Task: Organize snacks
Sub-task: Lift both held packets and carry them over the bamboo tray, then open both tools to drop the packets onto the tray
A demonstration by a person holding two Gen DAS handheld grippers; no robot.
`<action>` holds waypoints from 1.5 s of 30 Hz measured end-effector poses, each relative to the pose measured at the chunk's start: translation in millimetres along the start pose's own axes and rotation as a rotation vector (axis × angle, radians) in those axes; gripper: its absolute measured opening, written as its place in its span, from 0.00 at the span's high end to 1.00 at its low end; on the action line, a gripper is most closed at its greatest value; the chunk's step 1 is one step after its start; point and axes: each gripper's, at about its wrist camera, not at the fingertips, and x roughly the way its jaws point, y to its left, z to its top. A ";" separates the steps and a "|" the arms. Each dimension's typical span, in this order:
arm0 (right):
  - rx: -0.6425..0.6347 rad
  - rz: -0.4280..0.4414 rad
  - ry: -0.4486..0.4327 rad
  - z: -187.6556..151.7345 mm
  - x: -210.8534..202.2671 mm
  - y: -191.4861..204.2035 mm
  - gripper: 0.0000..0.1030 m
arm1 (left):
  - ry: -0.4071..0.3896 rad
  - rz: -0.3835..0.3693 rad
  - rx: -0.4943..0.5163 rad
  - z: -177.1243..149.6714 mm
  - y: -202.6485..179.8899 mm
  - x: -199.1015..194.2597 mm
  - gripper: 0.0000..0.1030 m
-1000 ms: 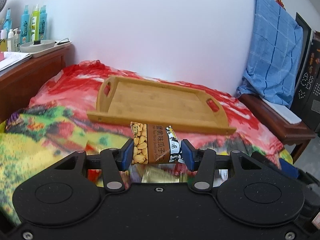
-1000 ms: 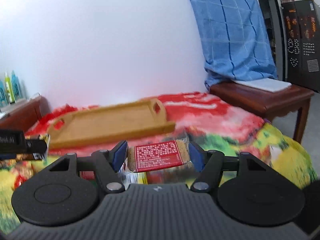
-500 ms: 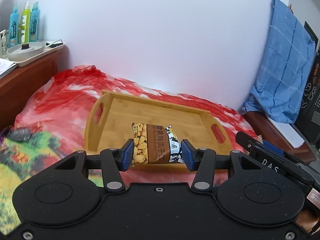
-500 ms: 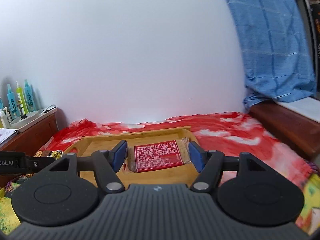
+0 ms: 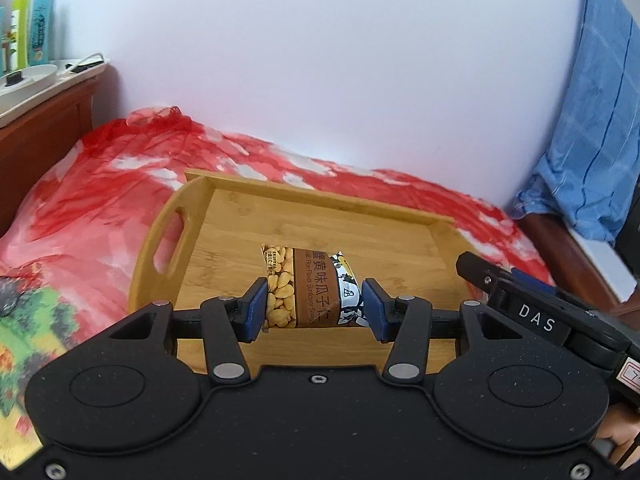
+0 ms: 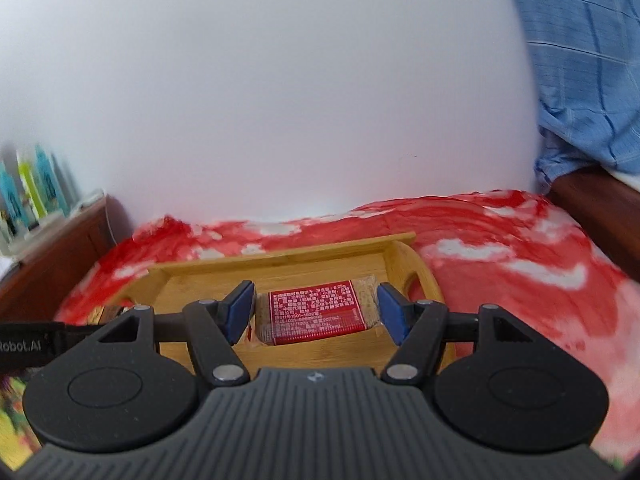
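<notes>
Seed packet (image 5: pixel 310 286) clamped in left gripper (image 5: pixel 314 310).

Bright, even daylight; wall (image 6: pixel 280 100) nearly blown out w/ glare at its base. Soft shadows only. Strong fisheye bending at edges, dark corners. Bottles (image 6: pixel 36 188) and blanket (image 6: pixel 540 280) motion-blurred; left view sharper.

seed packet (image 5: pixel 310 286), red biscuit pack (image 6: pixel 316 316), above tray (image 5: pixel 320 216)

Seed packet (image 5: pixel 310 286) between fingers (image 5: pixel 256 312) above tray (image 5: pixel 320 220)
</notes>
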 end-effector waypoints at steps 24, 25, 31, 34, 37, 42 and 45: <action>0.047 0.006 0.161 -17.4 41.8 -11.3 0.33 | 0.074 0.048 0.030 -19.6 1.6 61.0 0.54; 0.047 0.004 0.162 -17.6 42.2 -11.2 0.33 | 0.075 0.049 0.030 -19.9 1.6 61.4 0.54; 0.036 -0.002 0.173 -21.2 45.2 -9.1 0.33 | 0.078 0.056 0.036 -22.4 1.6 63.8 0.54; 0.030 -0.002 0.175 -22.3 45.2 -7.8 0.33 | 0.083 0.059 0.033 -23.3 2.8 65.1 0.54; 0.024 -0.004 0.177 -23.2 45.0 -7.3 0.33 | 0.085 0.063 0.029 -24.7 4.5 66.6 0.54; 0.025 -0.010 0.186 -24.3 47.8 -8.0 0.33 | 0.082 0.069 0.028 -26.0 6.6 68.3 0.54; 0.025 -0.015 0.192 -25.2 49.3 -8.0 0.33 | 0.081 0.071 0.030 -25.9 6.6 68.8 0.54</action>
